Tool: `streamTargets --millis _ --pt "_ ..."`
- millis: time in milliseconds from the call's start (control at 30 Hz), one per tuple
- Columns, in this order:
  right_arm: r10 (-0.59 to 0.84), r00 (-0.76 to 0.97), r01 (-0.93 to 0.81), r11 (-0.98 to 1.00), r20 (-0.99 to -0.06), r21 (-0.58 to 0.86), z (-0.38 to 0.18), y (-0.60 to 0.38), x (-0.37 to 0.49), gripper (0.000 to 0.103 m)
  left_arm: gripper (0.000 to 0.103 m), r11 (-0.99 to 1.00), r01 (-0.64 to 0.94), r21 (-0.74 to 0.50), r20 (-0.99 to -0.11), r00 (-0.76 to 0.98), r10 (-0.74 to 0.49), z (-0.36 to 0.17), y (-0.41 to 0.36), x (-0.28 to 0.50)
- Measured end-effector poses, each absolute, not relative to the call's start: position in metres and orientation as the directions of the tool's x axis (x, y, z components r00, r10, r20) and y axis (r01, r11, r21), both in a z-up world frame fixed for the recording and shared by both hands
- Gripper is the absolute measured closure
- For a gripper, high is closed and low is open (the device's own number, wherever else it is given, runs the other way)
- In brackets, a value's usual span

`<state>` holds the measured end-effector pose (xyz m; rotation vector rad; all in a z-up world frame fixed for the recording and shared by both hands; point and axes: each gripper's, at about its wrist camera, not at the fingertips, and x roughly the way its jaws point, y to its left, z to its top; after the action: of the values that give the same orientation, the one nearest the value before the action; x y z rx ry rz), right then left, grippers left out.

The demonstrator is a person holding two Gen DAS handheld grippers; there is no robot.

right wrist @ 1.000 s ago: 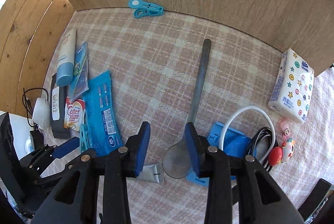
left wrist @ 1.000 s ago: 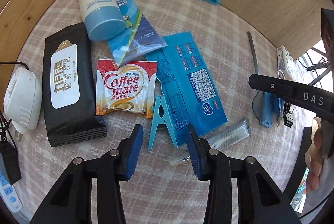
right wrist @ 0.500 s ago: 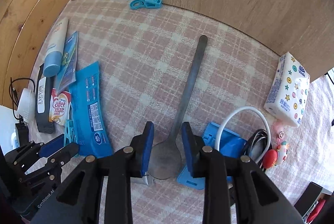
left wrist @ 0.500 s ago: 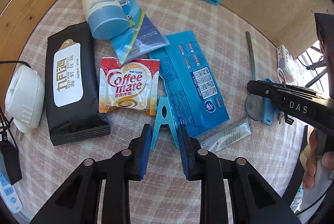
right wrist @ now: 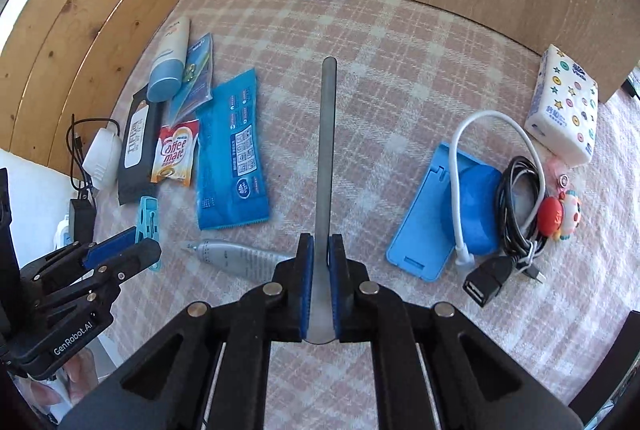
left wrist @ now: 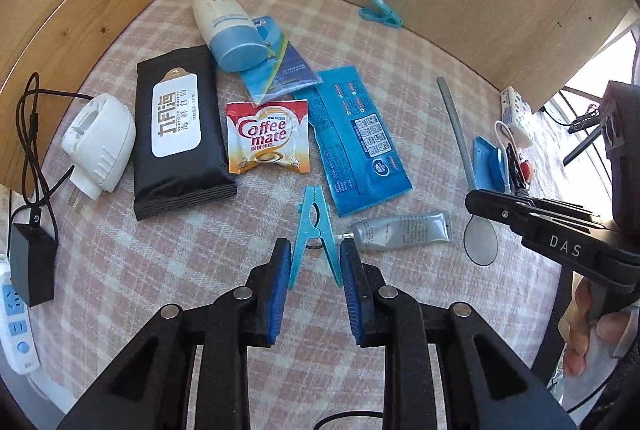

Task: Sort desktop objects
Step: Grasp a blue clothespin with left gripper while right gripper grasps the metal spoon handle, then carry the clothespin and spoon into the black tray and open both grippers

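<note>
The blue clothespin (left wrist: 313, 230) lies on the checked tabletop (left wrist: 200, 270), its two legs pinched between the left gripper's (left wrist: 314, 268) fingers. The metal spoon (right wrist: 326, 157) lies lengthwise, its bowl clamped between the right gripper's (right wrist: 320, 268) nearly closed fingers. A silver tube (left wrist: 400, 232) lies just beside the clothespin.

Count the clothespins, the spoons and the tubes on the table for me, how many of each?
Clothespins: 2, one in the left gripper, one by the wall
Spoons: 1, in the right gripper
Tubes: 2, silver, white with blue cap
Total: 5
</note>
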<state>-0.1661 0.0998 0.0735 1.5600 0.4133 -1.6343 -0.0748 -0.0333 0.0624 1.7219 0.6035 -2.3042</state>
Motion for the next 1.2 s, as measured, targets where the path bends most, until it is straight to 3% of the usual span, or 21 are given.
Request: streamTargets --millis 267,567,867,1200 --pt "-0.421 0.099 0.713 -0.603 -0.902 0.360 0.116 0.155 -0.152 0.095 0.079 -0.930 0.293 -0.220 -0.929 -0.352 0.109 0.107 0.018 -0.081" --pt "-0.504 0.015 0.618 -0.674 -0.863 0.404 0.160 0.299 -0.161 0.095 0.079 -0.965 0.043 -0.259 -0.900 -0.374 0.225 0.138 0.154 -0.100" --pt "-0.449 -0.142 0.434 -0.829 -0.882 0.352 0.180 0.479 -0.179 0.095 0.079 -0.932 -0.215 -0.293 -0.882 -0.316 0.350 0.147 0.316 -0.114" --pt "-0.336 -0.232 0.252 -0.927 -0.913 0.277 0.175 0.624 -0.178 0.095 0.079 -0.885 -0.352 -0.304 -0.880 -0.251 0.402 0.146 0.425 -0.112"
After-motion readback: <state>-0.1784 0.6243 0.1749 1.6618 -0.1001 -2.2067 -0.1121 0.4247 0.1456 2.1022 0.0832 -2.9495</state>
